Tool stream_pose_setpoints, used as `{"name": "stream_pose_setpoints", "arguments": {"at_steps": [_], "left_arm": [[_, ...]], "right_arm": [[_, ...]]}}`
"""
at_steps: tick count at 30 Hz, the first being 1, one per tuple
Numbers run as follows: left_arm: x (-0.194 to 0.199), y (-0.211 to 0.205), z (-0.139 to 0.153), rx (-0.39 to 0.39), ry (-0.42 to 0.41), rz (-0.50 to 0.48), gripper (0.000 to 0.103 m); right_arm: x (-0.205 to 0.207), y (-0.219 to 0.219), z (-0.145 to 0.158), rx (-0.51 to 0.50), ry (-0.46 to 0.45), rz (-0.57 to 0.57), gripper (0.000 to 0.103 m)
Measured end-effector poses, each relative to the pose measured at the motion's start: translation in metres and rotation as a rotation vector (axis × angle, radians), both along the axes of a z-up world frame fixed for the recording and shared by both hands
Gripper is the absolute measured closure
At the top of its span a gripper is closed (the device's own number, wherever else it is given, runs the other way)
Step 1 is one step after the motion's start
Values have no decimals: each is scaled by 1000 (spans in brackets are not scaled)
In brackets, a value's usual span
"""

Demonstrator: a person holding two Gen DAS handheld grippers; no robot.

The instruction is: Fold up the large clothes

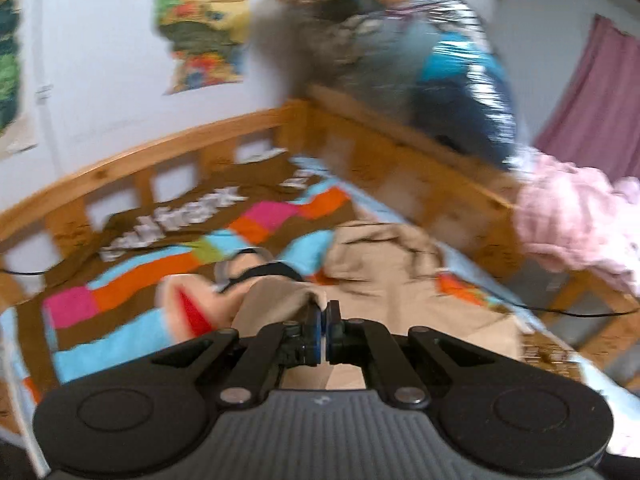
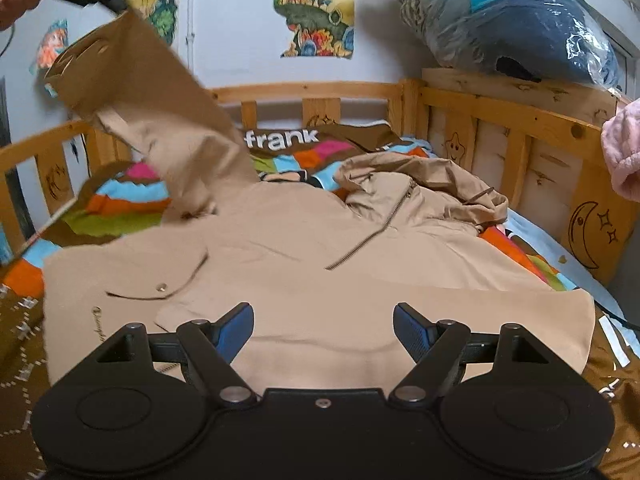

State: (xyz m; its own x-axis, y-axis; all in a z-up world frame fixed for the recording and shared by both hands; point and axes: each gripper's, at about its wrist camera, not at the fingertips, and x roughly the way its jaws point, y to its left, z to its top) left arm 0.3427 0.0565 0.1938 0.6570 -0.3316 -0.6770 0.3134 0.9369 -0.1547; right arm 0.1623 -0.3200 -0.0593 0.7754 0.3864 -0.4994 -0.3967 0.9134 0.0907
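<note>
A large beige hooded jacket (image 2: 304, 264) lies spread on the bed, zipper and hood toward the headboard. My left gripper (image 1: 323, 326) is shut on the end of the jacket's sleeve (image 1: 272, 304). In the right wrist view that gripper (image 2: 108, 0) holds the sleeve (image 2: 160, 120) lifted high at the upper left. My right gripper (image 2: 323, 332) is open and empty, just above the jacket's lower body near the front edge.
A striped multicolour blanket (image 2: 132, 200) covers the bed. Wooden bed rails (image 2: 516, 136) stand at the back and right. A plastic-wrapped bundle (image 2: 508, 20) sits on the headboard. A pink cloth (image 2: 624, 152) hangs at the right. Posters (image 2: 314, 8) hang on the wall.
</note>
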Motion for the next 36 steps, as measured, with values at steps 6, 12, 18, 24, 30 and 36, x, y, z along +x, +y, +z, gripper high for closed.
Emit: {"name": "stream_pose_setpoints", "arguments": {"at_steps": [6,12,18,24,30,36], "left_arm": [[3,-116,-56,-166,88,-198,103],[3,-225,-189,-131,184,-356,99],[14,-223,-256,-93,266,-342,66],[17,-168,-239,-143,192,-199,33],[-17,-141,-210,-4,52,26,15],[-50,-129,-192,111,5,193,14]], "right_arm": [[-10,-30,14,146,43,48,24],[-37,-62,0,130,68,18,24],[-39,-89,-28,153,123,-89,24],[-3,-94,-43,260,171,-183,28],[49,-62,-47,225,250,-240,39],[60,-36,-71,186,347,-297,89]]}}
